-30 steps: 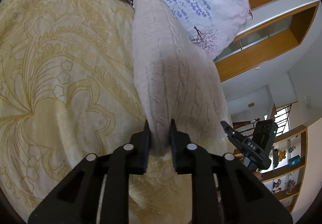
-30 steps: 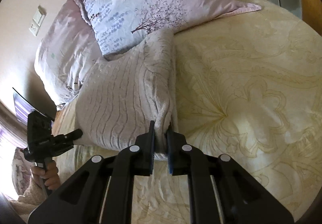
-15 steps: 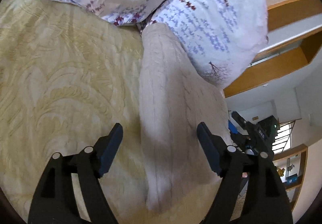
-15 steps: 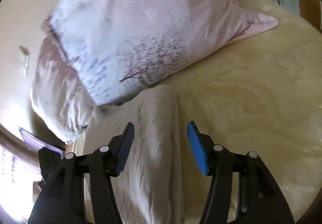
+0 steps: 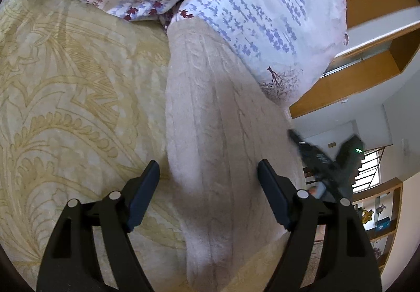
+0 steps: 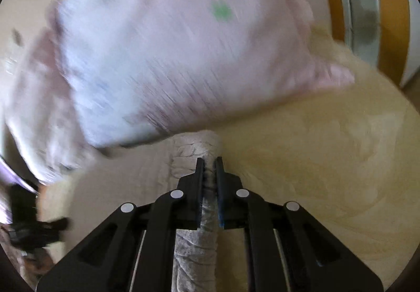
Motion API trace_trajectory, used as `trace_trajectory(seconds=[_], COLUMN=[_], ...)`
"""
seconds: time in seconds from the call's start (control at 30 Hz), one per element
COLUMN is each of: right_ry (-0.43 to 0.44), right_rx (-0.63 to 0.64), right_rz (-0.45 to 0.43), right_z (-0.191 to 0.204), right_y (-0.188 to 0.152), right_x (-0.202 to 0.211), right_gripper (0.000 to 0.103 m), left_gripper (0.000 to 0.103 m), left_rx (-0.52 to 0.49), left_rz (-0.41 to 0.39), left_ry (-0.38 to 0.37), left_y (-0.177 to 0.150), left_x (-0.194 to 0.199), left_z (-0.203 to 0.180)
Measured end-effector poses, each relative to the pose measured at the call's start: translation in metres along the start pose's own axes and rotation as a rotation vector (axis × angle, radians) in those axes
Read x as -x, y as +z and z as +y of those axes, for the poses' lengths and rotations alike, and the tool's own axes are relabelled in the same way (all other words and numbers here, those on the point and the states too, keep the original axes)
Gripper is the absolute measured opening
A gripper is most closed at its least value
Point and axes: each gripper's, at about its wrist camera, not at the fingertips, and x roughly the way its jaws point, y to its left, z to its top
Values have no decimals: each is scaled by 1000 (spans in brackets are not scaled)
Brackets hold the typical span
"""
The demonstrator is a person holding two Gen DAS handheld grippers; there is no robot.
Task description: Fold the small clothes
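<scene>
My left gripper (image 5: 208,181) stands wide open astride the cream knit garment (image 5: 210,113) on the bedspread (image 5: 65,97) — my right gripper (image 6: 209,160) pinches its fold.

black left tool (image 5: 207,187), silver rivets; right tool (image 6: 209,168) blue-padded.

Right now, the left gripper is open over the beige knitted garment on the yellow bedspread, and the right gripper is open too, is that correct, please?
Not quite: the right gripper is shut on the beige knitted garment, pinching a fold of it between its fingers, as the right wrist view shows. The rest holds: the left gripper is open over that garment on the yellow bedspread.
</scene>
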Motion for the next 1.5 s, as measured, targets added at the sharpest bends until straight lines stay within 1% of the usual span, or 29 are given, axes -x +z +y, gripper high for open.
trace_trajectory(seconds=[0.03, 0.1, 0.13, 0.17, 0.23, 0.3, 0.37, 0.47, 0.57, 0.63, 0.67, 0.7, 0.8, 0.9, 0.97, 1.0, 1.03, 1.07, 1.1, 1.13, 1.2, 1.23, 1.27, 1.37, 1.43, 1.5], right_ry=[2, 16, 29, 36, 75, 132, 157, 170, 145, 103, 54, 13, -53, -85, -62, -24, 17, 99, 143, 180, 218, 233, 245, 322, 347, 340], right_rx=[-2, -17, -35, -40, -26, 25, 86, 171, 245, 274, 296, 323, 380, 407, 379, 342, 301, 215, 161, 101, 29, -24, -56, -180, -215, -232], right_rz=[2, -24, -48, -67, -94, -97, -84, -63, -40, -14, 1, 1, -32, -41, -22, -11, -8, -18, -30, -39, -21, 6, 27, 110, 140, 153], right_z=[0, -1, -3, -3, -2, 7, 18, 33, 43, 44, 46, 47, 53, 54, 52, 49, 45, 35, 28, 19, 7, -2, -7, -27, -33, -37], right_y=[-1, 0, -1, -3, -10, -25, -40, -57, -70, -80, -84, -89, -98, -100, -95, -88, -84, -74, -67, -59, -47, -40, -36, -24, -18, -16], right_x=[-1, 9, 21, 31, 49, 67, 77, 81, 79, 70, 62, 55, 51, 50, 55, 59, 64, 73, 77, 80, 78, 73, 68, 48, 38, 32], right_gripper=[9, 11, 17, 25, 36, 37, 37, 37, 37, 37, 37, 38, 39, 40, 41, 43, 51, 64, 72, 81, 82, 82, 82, 82, 82, 82], left_gripper=[77, 77, 77, 77, 77, 77, 77, 77, 77, 76, 76, 76, 76, 77, 78, 78, 80, 81, 84, 85, 85, 85, 85, 85, 85, 85], left_rx=[-1, 5, 3, -1, -17, -30, -41, -56, -68, -85, -102, -116, -172, -227, -238, -231, -218, -197, -183, -165, -126, -109, -98, -69, -53, -50], left_rz=[0, 4, 3, 1, -4, -6, -4, 11, 19, 11, 8, 6, -5, -11, -4, 4, 11, 11, 10, 10, 19, 21, 23, 26, 33, 39], left_ry=[-1, -10, -12, -11, -10, -16, -15, 1, 19, 29, 43, 56, 101, 151, 162, 155, 137, 118, 108, 96, 61, 48, 43, 31, 29, 26], left_y=[-1, -4, -7, -8, -13, -18, -24, -31, -37, -39, -40, -41, -46, -50, -49, -48, -45, -42, -39, -35, -24, -19, -16, -7, -3, 0], left_x=[0, 3, 6, 8, 14, 19, 22, 20, 16, 16, 15, 14, 12, 9, 7, 7, 8, 11, 12, 13, 13, 12, 11, 8, 6, 4], left_z=[-1, 0, 0, 0, -2, -2, -4, -6, -6, -7, -9, -11, -19, -27, -29, -29, -28, -27, -26, -25, -21, -19, -17, -13, -11, -10])
